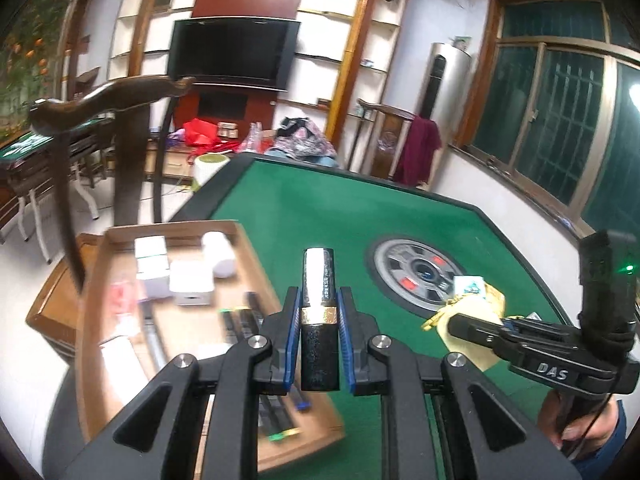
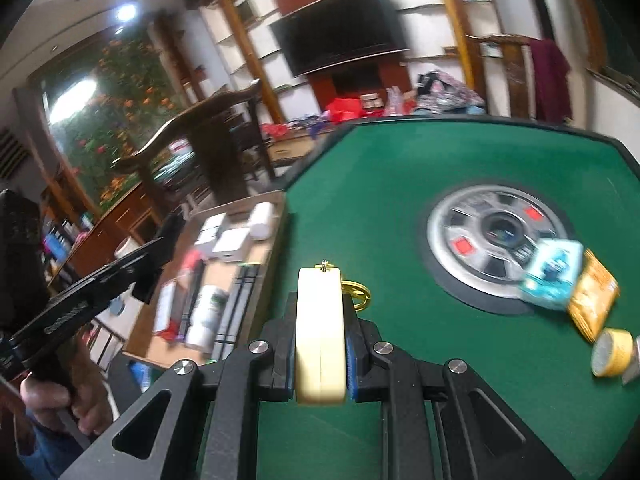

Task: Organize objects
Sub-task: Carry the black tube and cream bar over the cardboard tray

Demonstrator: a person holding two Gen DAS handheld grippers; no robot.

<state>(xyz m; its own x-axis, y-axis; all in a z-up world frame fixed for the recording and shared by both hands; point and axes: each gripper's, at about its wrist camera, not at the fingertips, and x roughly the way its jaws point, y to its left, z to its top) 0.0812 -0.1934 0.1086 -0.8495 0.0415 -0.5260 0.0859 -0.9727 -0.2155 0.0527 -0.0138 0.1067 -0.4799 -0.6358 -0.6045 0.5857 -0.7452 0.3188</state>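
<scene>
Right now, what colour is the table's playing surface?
Green felt tabletop with a dark border; clearest in the right wrist view.

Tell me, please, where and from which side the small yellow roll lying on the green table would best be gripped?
Probably across the yellow roll's curved sides, coming from above: it lies on its side with a flat end facing the camera. Blur hides finer detail.

Right gripper (image 2: 320, 320) jaws clamp a cream keychain (image 2: 320, 332) above green table (image 2: 400, 208)
</scene>
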